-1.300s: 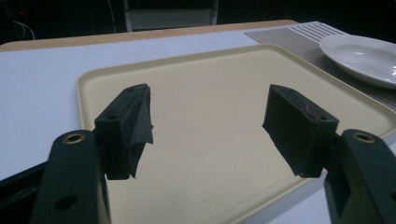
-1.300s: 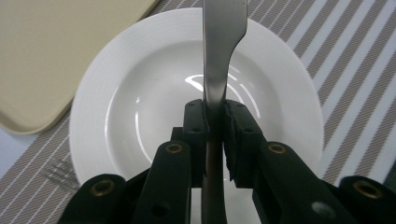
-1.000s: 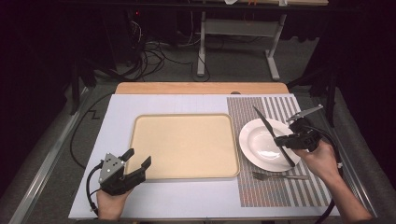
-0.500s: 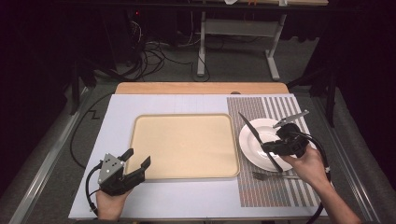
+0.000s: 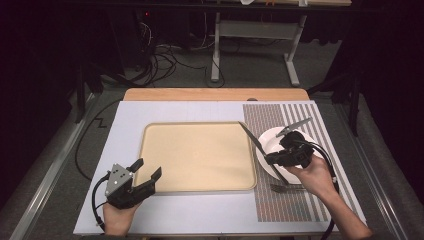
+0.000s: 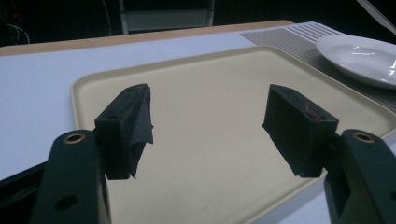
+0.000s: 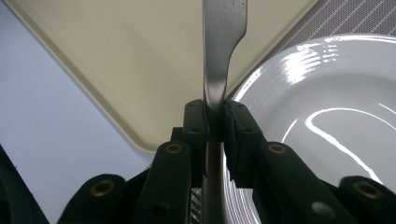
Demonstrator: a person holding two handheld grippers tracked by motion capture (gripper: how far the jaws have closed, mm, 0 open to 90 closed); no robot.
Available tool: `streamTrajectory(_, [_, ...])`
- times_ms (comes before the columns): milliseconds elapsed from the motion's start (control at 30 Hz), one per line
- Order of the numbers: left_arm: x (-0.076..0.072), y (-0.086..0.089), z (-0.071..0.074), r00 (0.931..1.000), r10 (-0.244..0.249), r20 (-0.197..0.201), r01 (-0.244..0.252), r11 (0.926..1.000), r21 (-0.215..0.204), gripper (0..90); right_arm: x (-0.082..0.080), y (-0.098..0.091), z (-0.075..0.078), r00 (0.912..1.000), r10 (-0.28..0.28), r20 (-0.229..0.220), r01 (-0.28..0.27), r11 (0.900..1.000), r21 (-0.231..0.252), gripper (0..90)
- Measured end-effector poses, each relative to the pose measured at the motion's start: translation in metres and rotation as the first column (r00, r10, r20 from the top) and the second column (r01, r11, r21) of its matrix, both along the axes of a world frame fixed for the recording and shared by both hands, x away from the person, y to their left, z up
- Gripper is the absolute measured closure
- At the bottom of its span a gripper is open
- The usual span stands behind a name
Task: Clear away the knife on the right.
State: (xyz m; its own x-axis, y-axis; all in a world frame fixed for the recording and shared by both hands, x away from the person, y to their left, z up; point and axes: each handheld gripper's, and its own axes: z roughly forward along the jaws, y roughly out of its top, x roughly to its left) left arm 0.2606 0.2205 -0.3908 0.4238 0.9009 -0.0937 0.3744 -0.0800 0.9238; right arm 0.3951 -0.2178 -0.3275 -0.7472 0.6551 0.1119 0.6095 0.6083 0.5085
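One smooth beige plastic tray (image 5: 197, 157), rectangular with rounded corners, lies on a matte white board (image 5: 130, 115). One glossy round white ceramic plate (image 5: 265, 150) sits on one striped grey woven placemat (image 5: 272, 117) just right of the tray. One metal fork (image 5: 287, 188) lies on the mat below the plate. Right gripper (image 5: 269, 160): jaws pressed together, pinching one shiny steel table knife (image 5: 252, 141), held over the plate's left rim and the tray's edge. Left gripper (image 5: 145, 172): jaws spread wide, holding nothing, at the tray's near left corner.
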Motion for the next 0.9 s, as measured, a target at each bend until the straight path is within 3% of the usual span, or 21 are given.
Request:
streamTrajectory(433, [-0.001,-0.001,0.0,1.0,-0.007,-0.003,0.007,1.0,-0.003,33.0,0.002,0.037,0.0,0.9991,0.041,-0.009,-0.041,0.9991,0.008,80.8])
streamTrajectory(733, [-0.002,0.0,0.0,0.9999,-0.01,-0.001,0.01,0.9999,-0.003,33.0,0.009,0.062,-0.007,0.9978,0.059,-0.031,-0.058,0.9982,0.012,80.8])
streamTrajectory(900, [-0.003,0.0,0.0,1.0,-0.009,0.004,0.009,1.0,-0.003,33.0,0.012,0.073,-0.014,0.9984,0.055,-0.015,-0.055,0.9984,-0.008,80.8])
